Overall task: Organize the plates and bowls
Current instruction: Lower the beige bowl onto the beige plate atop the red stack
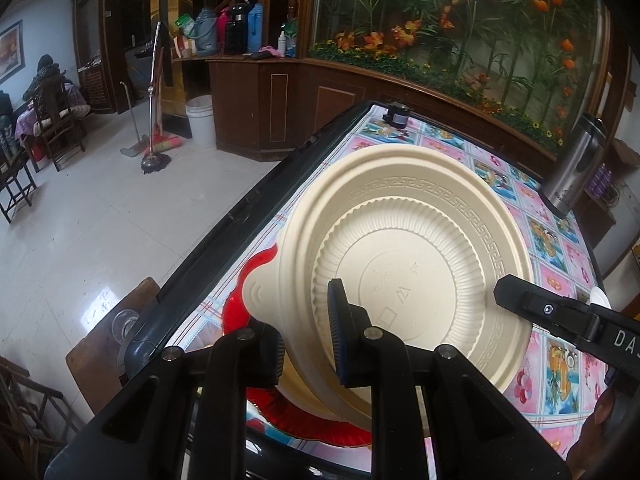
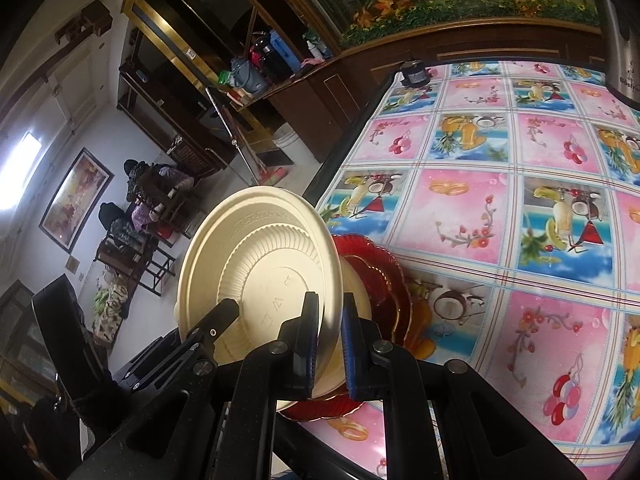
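Note:
A cream plastic bowl (image 1: 408, 248) with a ribbed base is held tilted, underside toward both cameras, above a red scalloped plate (image 1: 312, 428) at the table's near left corner. My left gripper (image 1: 308, 344) is shut on the bowl's rim beside its tab handle. My right gripper (image 2: 330, 344) is shut on the opposite rim of the same bowl (image 2: 260, 276); its finger (image 1: 532, 308) shows in the left wrist view. The red plate (image 2: 384, 280) lies under and behind the bowl, partly hidden. More cream ware seems to sit below the bowl, unclear.
The table (image 2: 500, 220) has a pink and blue fruit-print cloth and a dark raised edge (image 1: 240, 216). A steel kettle (image 1: 576, 168) stands at the far right. A small black device (image 1: 396, 114) sits at the far edge. A wooden chair (image 1: 108, 340) stands left of the table.

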